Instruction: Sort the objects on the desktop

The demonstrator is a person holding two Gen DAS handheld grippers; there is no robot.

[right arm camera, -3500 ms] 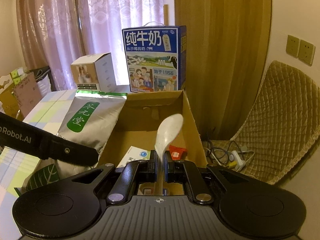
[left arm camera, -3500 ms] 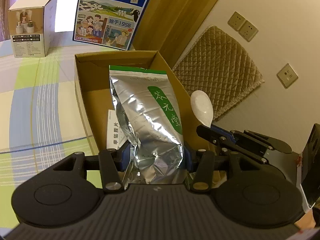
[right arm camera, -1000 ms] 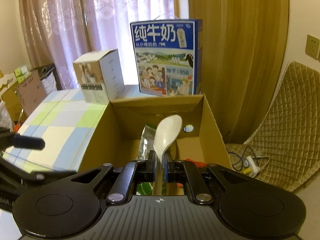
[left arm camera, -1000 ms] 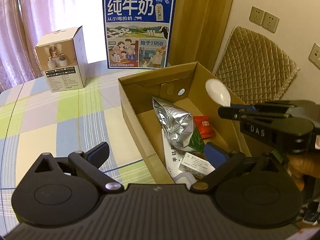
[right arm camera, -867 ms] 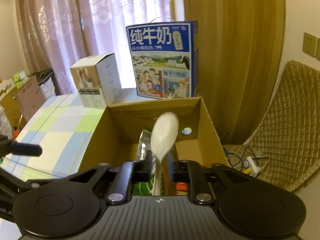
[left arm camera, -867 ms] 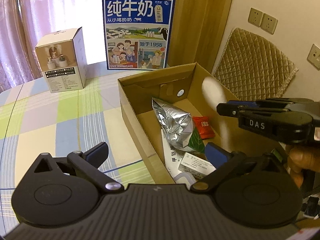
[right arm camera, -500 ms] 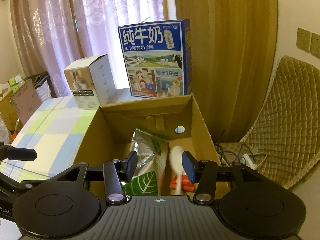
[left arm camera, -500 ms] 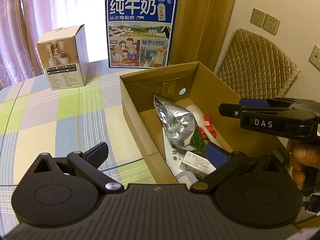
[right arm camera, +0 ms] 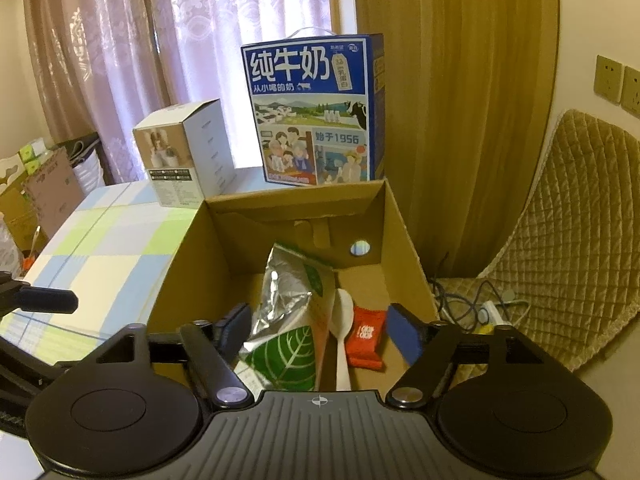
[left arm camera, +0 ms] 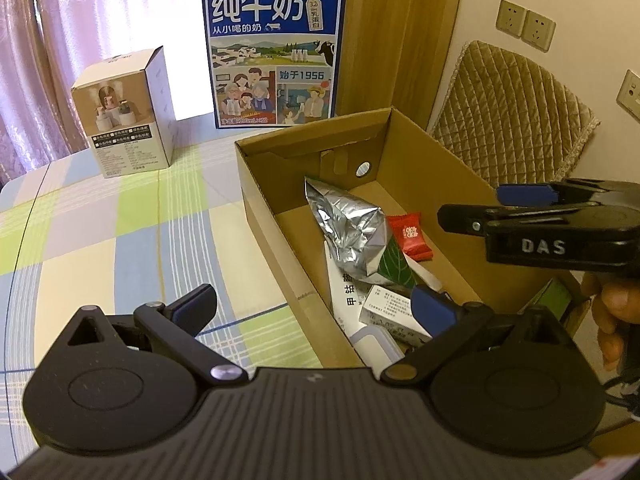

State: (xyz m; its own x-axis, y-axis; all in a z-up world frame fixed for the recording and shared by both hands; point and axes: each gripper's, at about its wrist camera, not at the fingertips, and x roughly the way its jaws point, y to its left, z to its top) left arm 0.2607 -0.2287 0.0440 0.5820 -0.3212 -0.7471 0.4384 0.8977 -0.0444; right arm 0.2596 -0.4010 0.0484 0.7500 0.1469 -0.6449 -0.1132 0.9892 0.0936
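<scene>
An open cardboard box (left arm camera: 420, 152) stands on the table's right part. Inside lie a crumpled silver foil bag (left arm camera: 352, 236) with a green leaf print, a red snack packet (left arm camera: 410, 234) and white printed packets (left arm camera: 384, 308). From the right wrist view a white spoon (right arm camera: 344, 312) lies in the box (right arm camera: 296, 196) between the foil bag (right arm camera: 288, 312) and the red packet (right arm camera: 366, 336). My left gripper (left arm camera: 314, 306) is open and holds nothing, straddling the box's near left wall. My right gripper (right arm camera: 320, 328) hangs open over the box, empty.
A blue milk carton (left arm camera: 276, 56) and a small white product box (left arm camera: 124, 120) stand at the back of the checked tablecloth (left arm camera: 120, 240). A quilted chair cushion (left arm camera: 508, 112) is right of the box. Cables (right arm camera: 476, 300) lie on the floor.
My left gripper let the foil bag go into the box and drew back. My right gripper opened and the spoon dropped into the box beside the bag.
</scene>
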